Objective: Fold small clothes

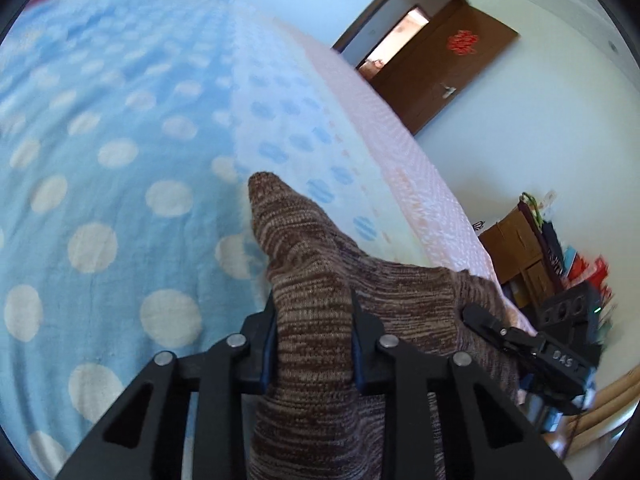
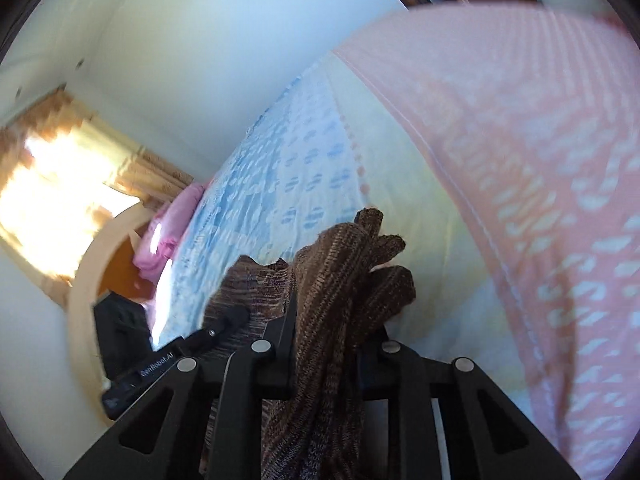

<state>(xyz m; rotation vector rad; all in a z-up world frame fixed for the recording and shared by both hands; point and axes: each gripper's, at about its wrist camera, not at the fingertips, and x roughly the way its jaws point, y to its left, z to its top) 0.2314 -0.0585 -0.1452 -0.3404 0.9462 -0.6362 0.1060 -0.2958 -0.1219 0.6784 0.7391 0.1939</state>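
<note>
A brown marled knit garment point(image 1: 320, 300) is held up above the bed between both grippers. My left gripper point(image 1: 314, 312) is shut on one bunched edge of it, and a pointed corner sticks up past the fingers. My right gripper point(image 2: 330, 320) is shut on another bunched part of the garment point(image 2: 340, 272), which spills over the fingers. The right gripper also shows in the left wrist view point(image 1: 520, 340) at the garment's right side, and the left gripper in the right wrist view point(image 2: 224, 324) at its left side.
The bed below has a blue quilt with white dots point(image 1: 100, 160) and a pink patterned band point(image 2: 540, 200) along its edge. A brown door point(image 1: 448, 68), stacked boxes and bags point(image 1: 540, 252), a pink pillow point(image 2: 168, 232) and a curtained window point(image 2: 60, 188) surround it.
</note>
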